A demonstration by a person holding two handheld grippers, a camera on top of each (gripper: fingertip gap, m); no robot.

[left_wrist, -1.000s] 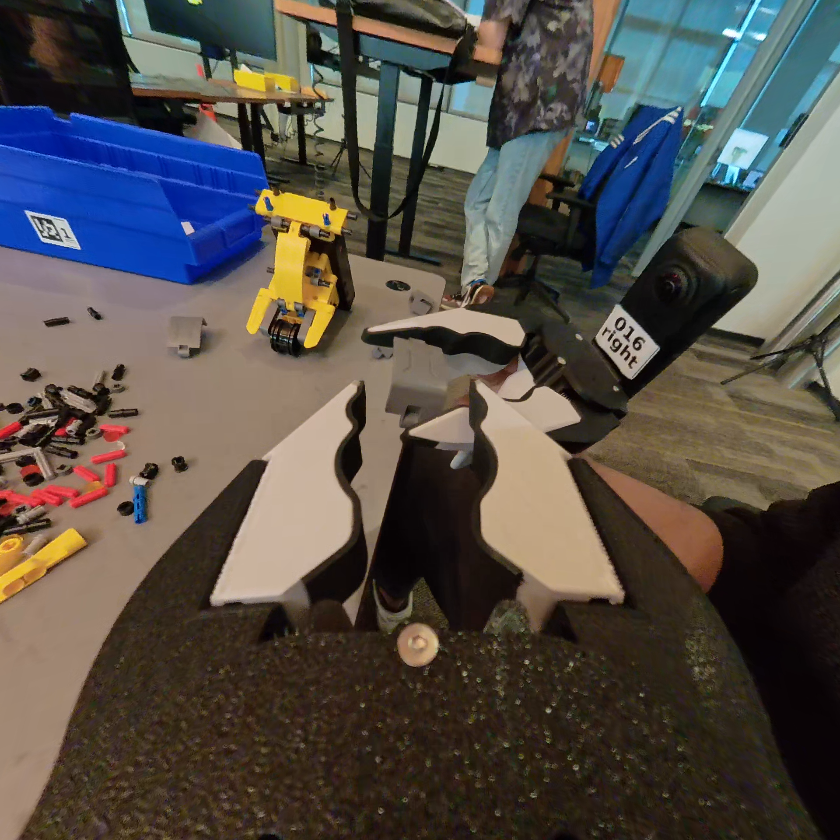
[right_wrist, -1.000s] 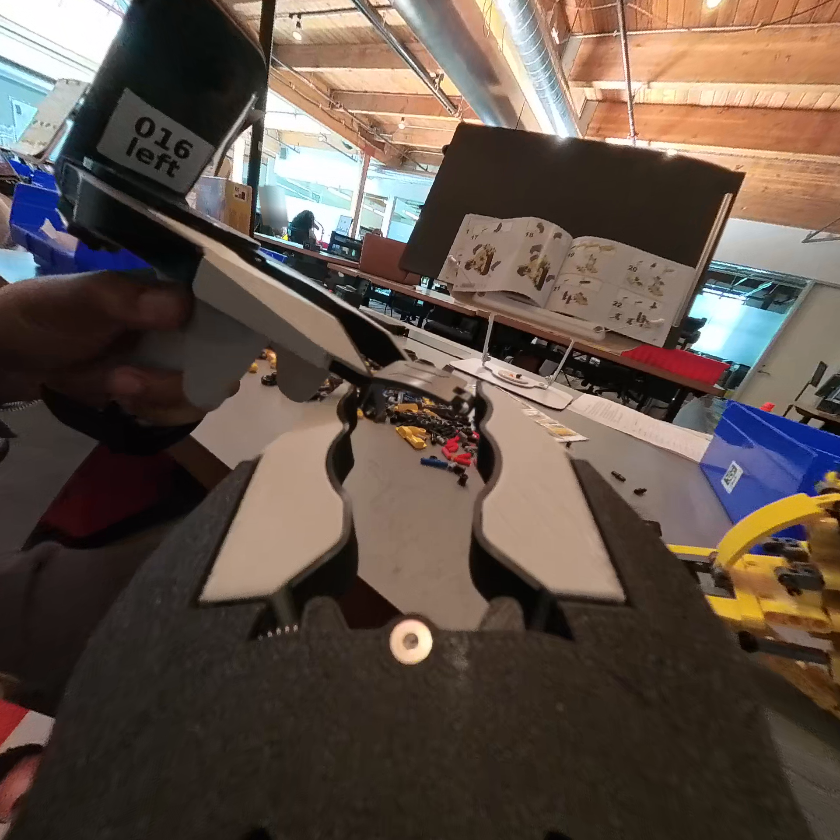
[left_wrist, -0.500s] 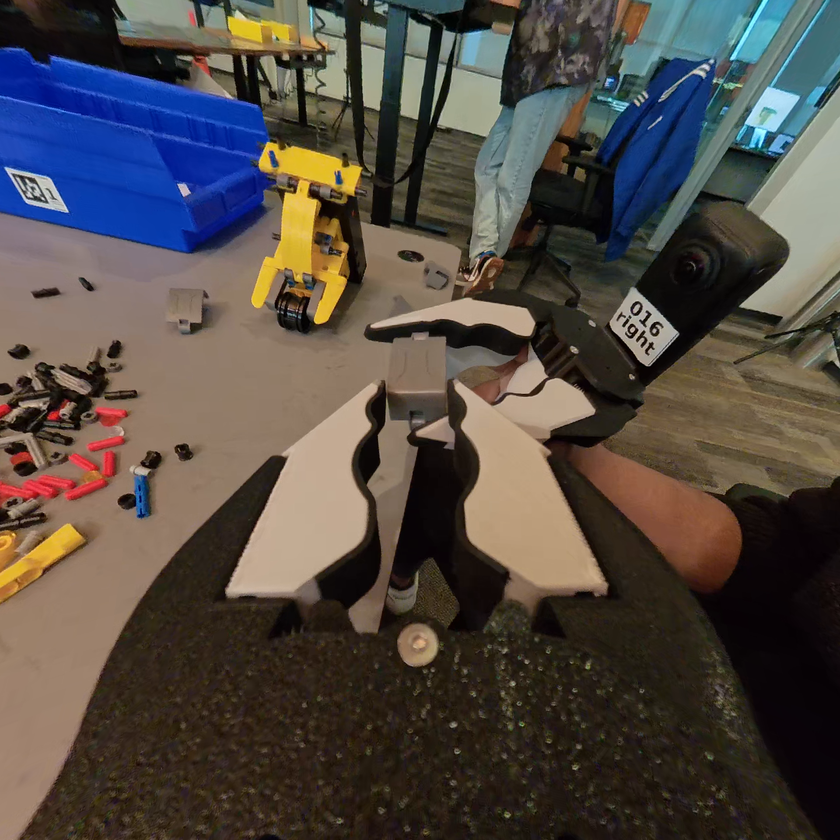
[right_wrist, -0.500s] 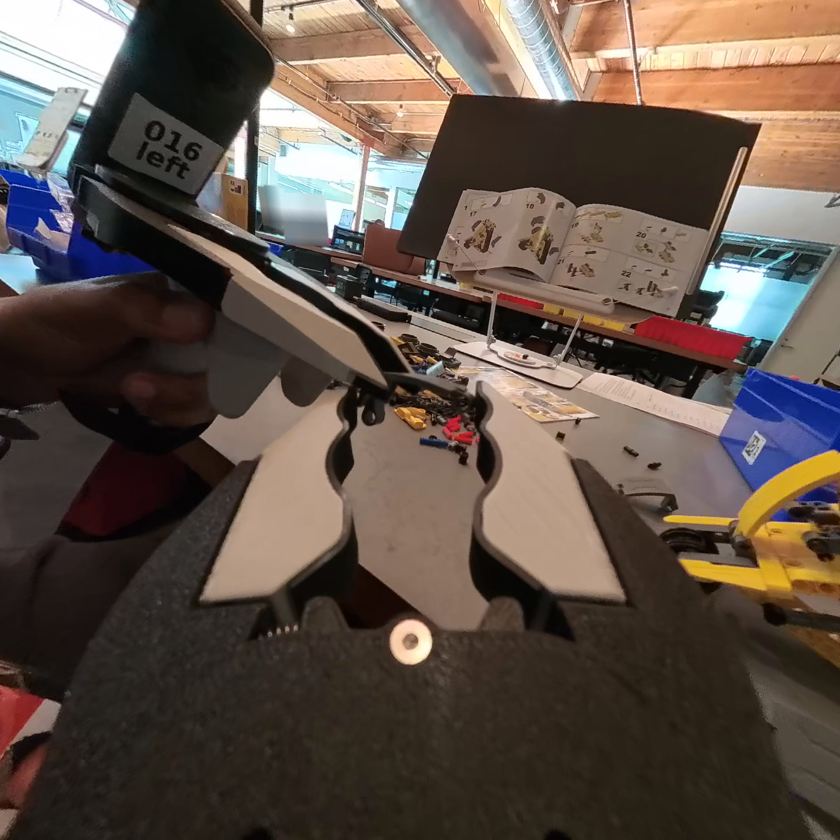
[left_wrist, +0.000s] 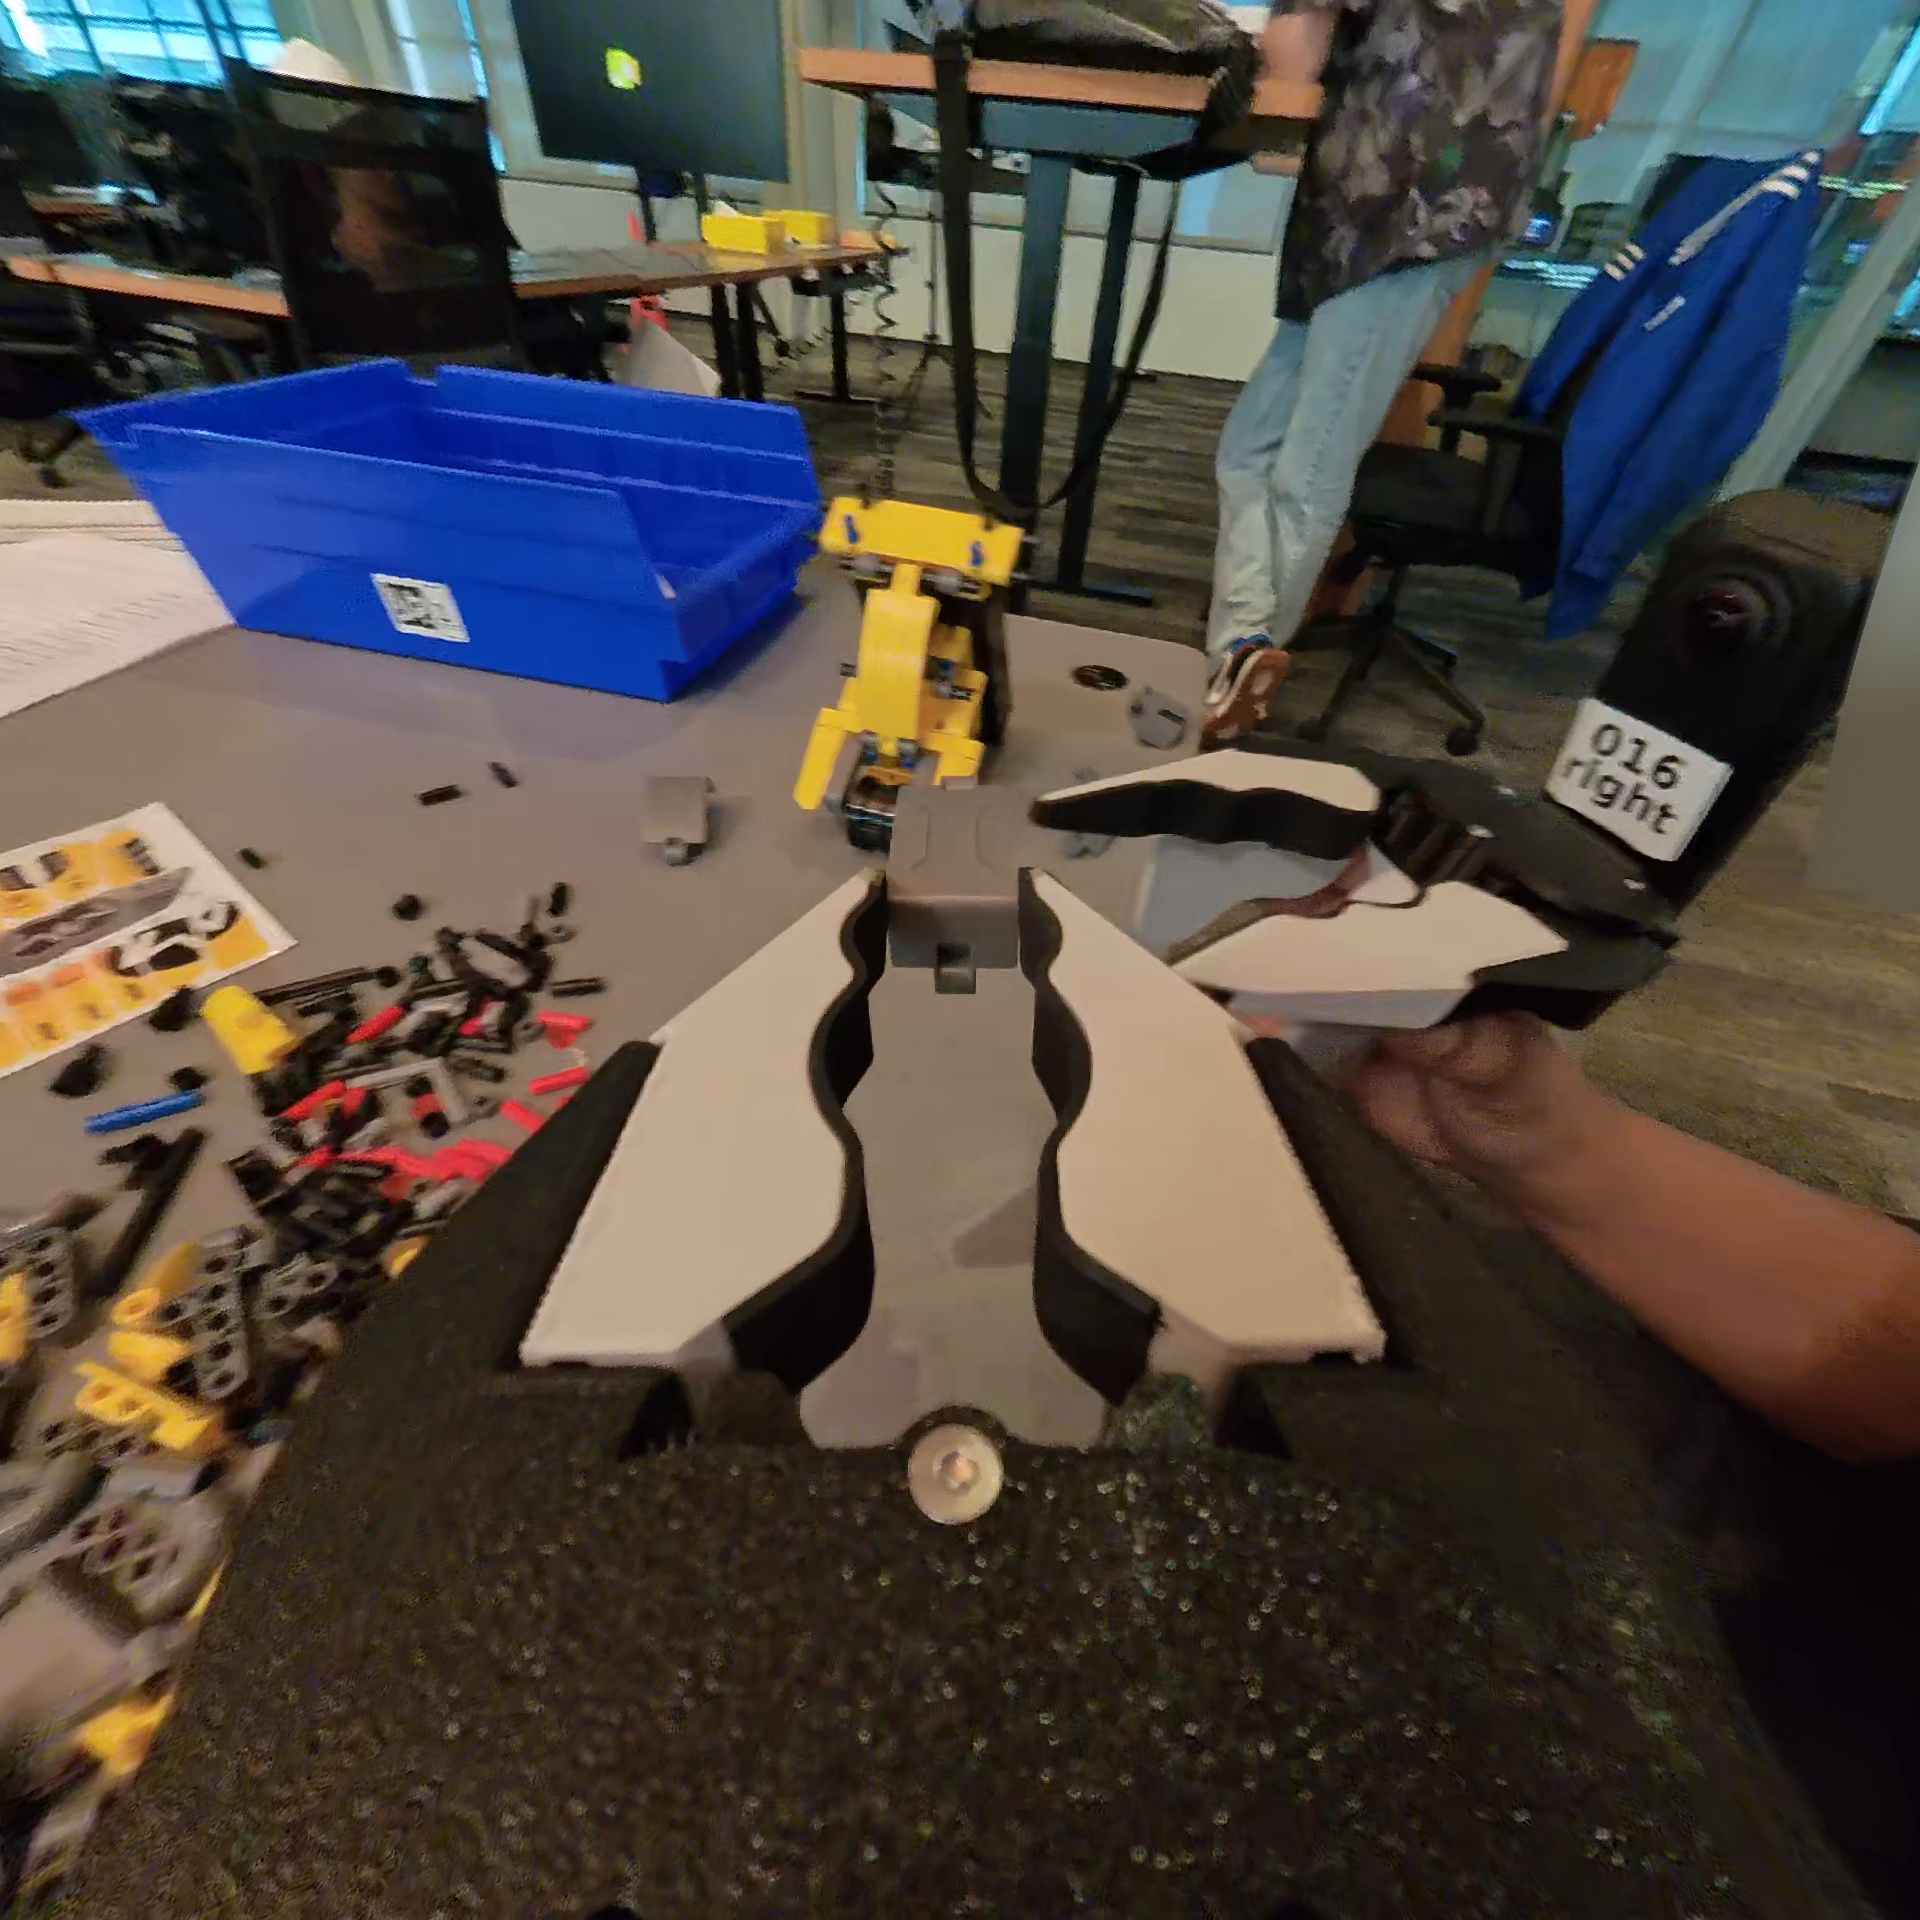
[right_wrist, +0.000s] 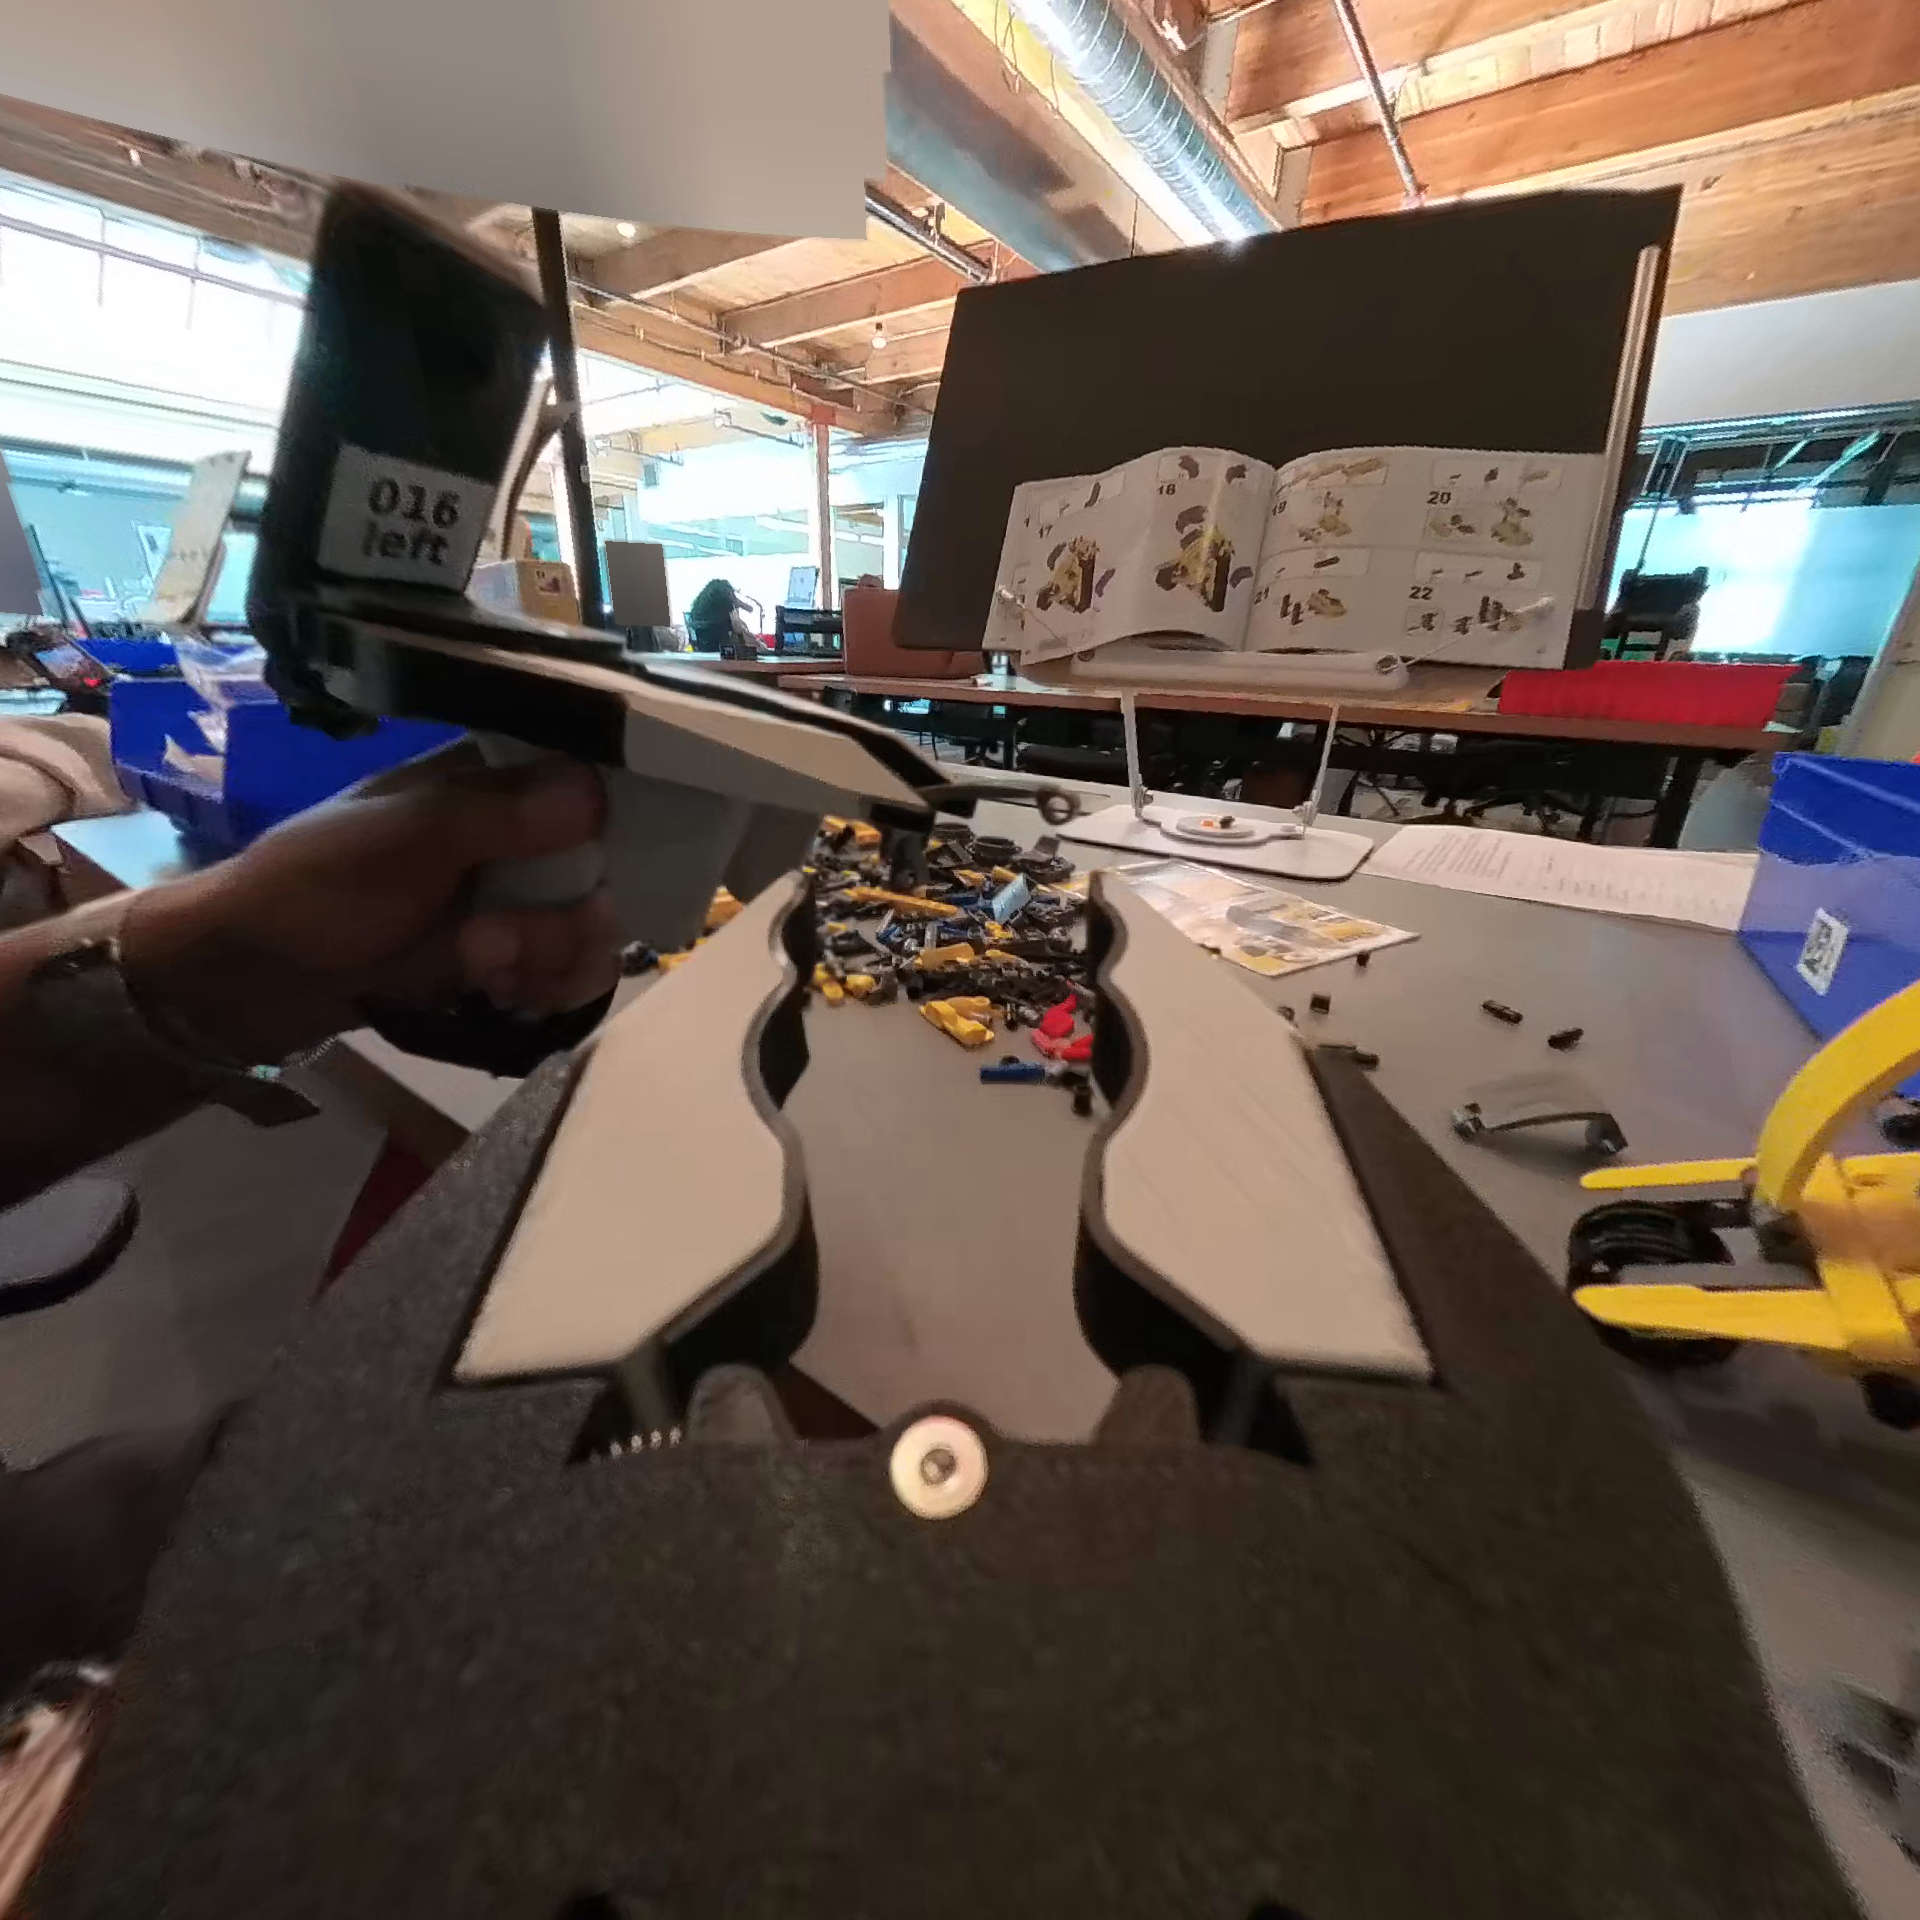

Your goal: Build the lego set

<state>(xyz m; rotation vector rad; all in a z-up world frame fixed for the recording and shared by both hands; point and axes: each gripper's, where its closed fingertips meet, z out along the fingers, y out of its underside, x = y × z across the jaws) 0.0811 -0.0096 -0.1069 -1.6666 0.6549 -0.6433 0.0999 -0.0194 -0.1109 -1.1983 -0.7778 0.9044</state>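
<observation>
My left gripper [left_wrist: 951,902] is shut on a small grey building-set piece [left_wrist: 951,868], held at its fingertips above the grey table [left_wrist: 312,727]. My right gripper [right_wrist: 948,891] is open and empty. In the left wrist view it [left_wrist: 1107,888] sits just right of the piece, jaws apart, a hand around its grip. In the right wrist view the left gripper [right_wrist: 925,805] reaches in from the upper left, seen edge-on. A yellow building-set model [left_wrist: 914,665] stands beyond the held piece and also shows in the right wrist view [right_wrist: 1766,1247].
A pile of small black, red and yellow parts [left_wrist: 395,1060] lies left. A blue bin [left_wrist: 468,520], a grey curved piece [left_wrist: 675,810] and a sticker sheet [left_wrist: 104,935] are on the table. An open instruction booklet [right_wrist: 1288,551] stands behind. A person [left_wrist: 1351,312] stands past the table edge. Only a small space, under 4 cm, lies between the two pairs of fingers.
The grey piece was between the right gripper's fingers while my left gripper was open. The left gripper closed on it and lifted it; the right gripper let go and drew back to the right.
</observation>
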